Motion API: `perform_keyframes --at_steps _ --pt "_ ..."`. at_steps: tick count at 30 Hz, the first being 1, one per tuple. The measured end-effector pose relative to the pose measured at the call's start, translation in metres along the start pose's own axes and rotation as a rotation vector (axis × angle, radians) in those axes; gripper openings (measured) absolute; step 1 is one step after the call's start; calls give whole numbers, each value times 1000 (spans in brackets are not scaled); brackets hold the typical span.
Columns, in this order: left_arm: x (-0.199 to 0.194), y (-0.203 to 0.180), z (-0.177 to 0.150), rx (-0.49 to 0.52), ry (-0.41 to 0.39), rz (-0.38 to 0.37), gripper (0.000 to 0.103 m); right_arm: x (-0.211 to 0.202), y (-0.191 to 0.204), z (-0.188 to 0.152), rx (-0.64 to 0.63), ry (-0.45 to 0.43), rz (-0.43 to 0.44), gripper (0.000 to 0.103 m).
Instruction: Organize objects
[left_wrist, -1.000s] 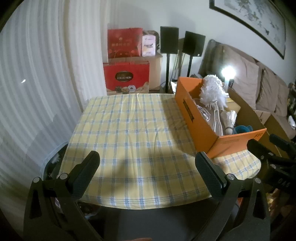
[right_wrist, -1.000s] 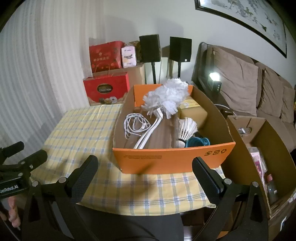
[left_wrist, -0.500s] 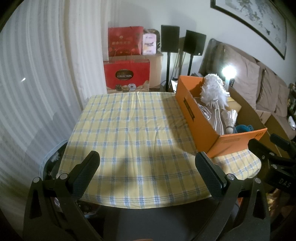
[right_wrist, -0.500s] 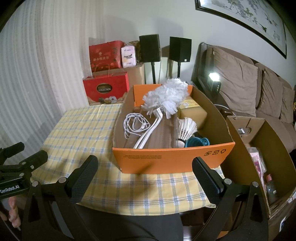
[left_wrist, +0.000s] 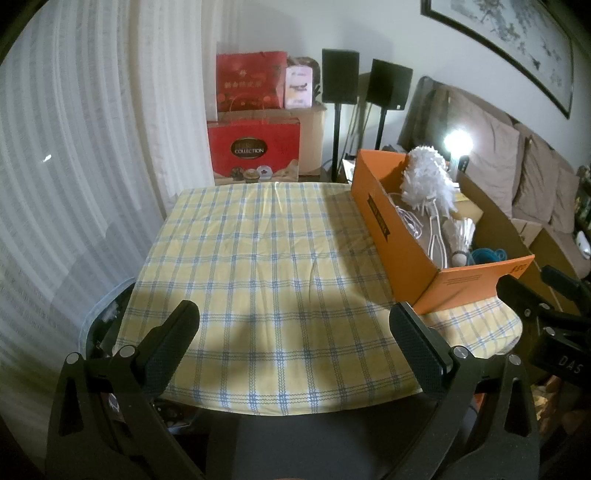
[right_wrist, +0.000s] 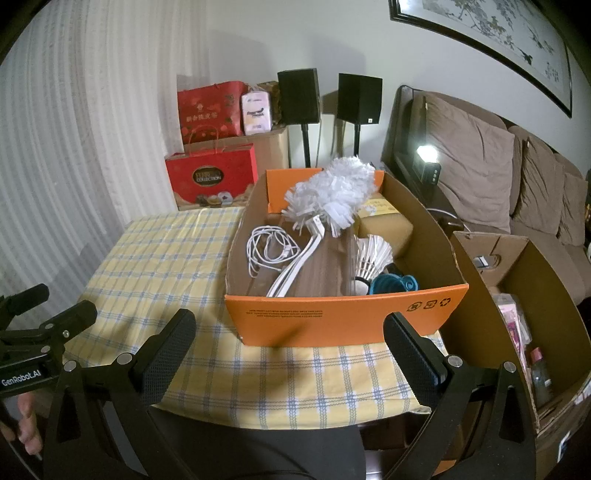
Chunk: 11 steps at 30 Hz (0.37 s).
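An orange cardboard box stands on the right part of a table with a yellow checked cloth. Inside lie a white fluffy duster, a coiled white cable, a white shuttlecock, a teal item and a yellow packet. My right gripper is open at the table's near edge, just in front of the box. My left gripper is open over the bare cloth, left of the box. Neither holds anything.
A brown open carton with bottles and packets stands right of the table. Behind it is a brown sofa. Red gift boxes and two black speakers stand at the back wall. A white curtain hangs on the left.
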<state>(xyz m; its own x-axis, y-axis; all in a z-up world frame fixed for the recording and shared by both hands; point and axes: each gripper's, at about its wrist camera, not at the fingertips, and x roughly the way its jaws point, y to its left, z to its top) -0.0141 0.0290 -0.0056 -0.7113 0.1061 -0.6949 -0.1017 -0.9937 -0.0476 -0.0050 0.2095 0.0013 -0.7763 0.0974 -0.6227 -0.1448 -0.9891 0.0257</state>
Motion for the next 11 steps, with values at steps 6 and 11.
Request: perform_keyframes --at_steps 6,11 --pt "0 -1 0 0 -1 0 103 0 0 0 0 0 0 102" --pt "1 -1 -1 0 0 0 103 0 0 0 -1 1 0 102"
